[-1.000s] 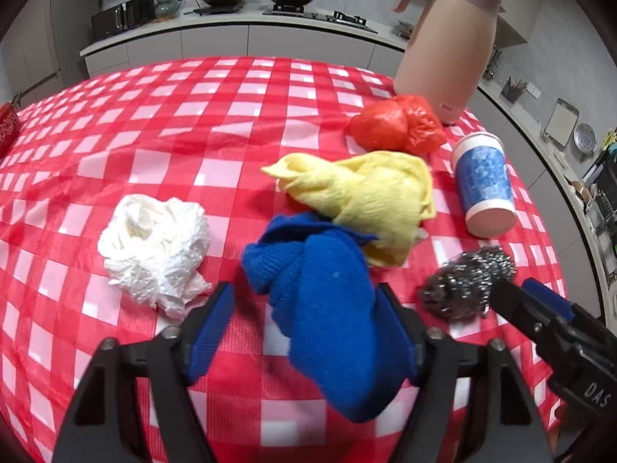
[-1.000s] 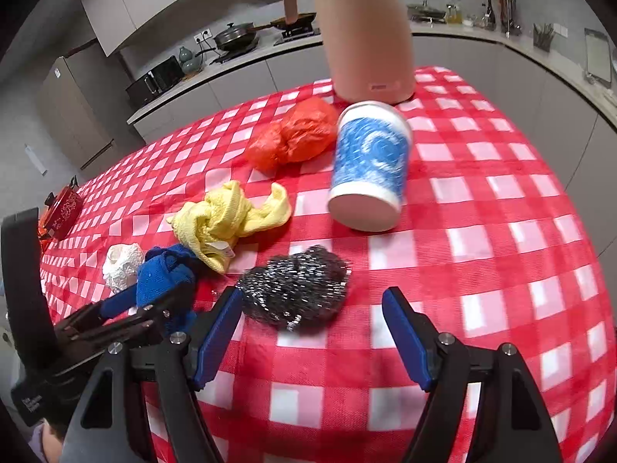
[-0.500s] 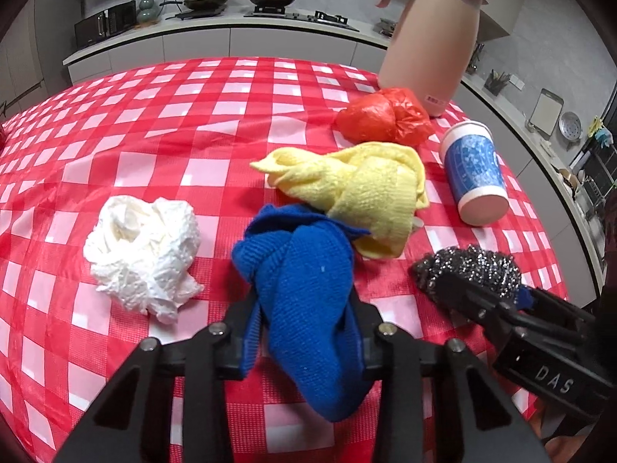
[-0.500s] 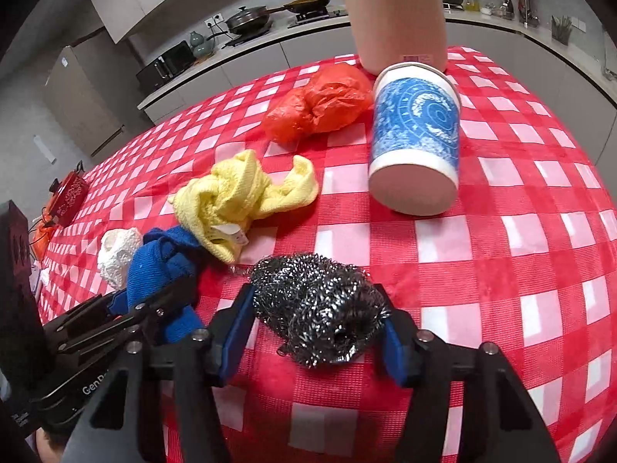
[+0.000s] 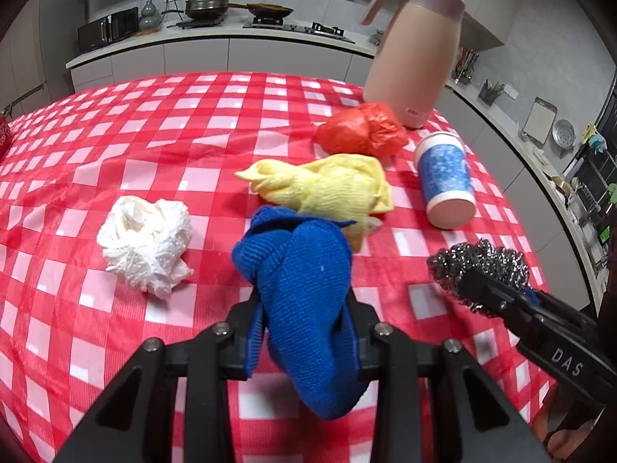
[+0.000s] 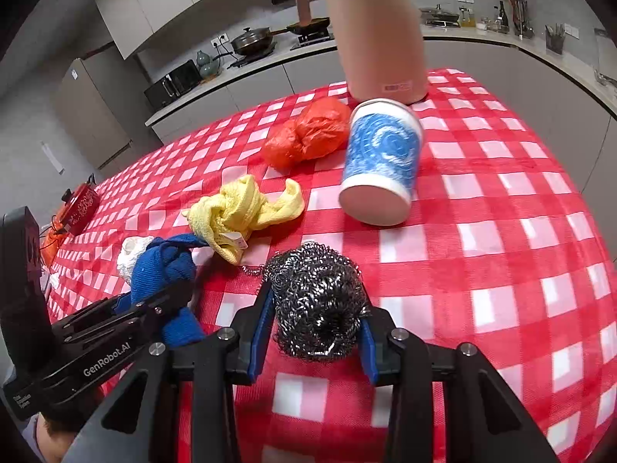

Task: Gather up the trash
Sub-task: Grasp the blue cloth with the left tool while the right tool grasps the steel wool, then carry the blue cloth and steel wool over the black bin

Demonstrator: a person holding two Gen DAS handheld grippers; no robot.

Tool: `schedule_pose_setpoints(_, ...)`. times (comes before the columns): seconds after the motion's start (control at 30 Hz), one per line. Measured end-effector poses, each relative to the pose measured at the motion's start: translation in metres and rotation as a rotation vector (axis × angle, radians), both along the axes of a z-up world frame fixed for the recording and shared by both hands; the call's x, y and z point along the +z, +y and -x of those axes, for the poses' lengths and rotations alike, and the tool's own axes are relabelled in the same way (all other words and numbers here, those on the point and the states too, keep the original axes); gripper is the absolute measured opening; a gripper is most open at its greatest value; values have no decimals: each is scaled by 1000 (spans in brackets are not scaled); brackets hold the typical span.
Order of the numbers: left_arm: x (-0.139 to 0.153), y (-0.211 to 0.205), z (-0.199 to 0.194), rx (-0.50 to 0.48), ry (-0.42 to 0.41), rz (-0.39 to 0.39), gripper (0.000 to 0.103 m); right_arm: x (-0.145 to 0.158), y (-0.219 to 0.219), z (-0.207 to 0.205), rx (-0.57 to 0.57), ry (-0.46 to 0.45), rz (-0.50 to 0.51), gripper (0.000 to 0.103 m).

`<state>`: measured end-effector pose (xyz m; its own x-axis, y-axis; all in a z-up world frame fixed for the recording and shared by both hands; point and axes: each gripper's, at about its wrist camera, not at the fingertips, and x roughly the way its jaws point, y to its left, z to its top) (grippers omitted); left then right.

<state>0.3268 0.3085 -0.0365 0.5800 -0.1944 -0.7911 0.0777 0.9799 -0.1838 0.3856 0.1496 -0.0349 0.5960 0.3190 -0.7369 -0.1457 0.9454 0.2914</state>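
Observation:
My left gripper (image 5: 304,308) is shut on a blue cloth (image 5: 304,270), which bulges up between its fingers and hangs just above the red-checked tablecloth (image 5: 115,135). The jaws of my right gripper (image 6: 316,316) are closing, and their blue pads squeeze a steel wool scourer (image 6: 314,293) from both sides. The two grippers are side by side at the near edge. A crumpled white paper towel (image 5: 146,239) lies to the left of the blue cloth. A yellow cloth (image 5: 327,189) lies just behind it, and an orange plastic bag (image 5: 362,131) farther back.
A blue-and-white paper cup (image 5: 445,177) lies tipped over at the right, behind the scourer. A tall pink thermos jug (image 5: 412,58) stands at the far right corner. A red object (image 6: 79,204) sits at the table's far left edge. Kitchen counters run behind the table.
Both grippers went from wide open to closed, the left onto the blue cloth and the right onto the scourer. The blue cloth is bunched narrower and has lifted slightly.

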Motion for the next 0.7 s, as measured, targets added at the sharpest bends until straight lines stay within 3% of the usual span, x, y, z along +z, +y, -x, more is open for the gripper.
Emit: schedule_pose_setpoints(0.7,29,-95,55,-51,-57,-2,36,25,-104,65,-71,-50,-22,41)
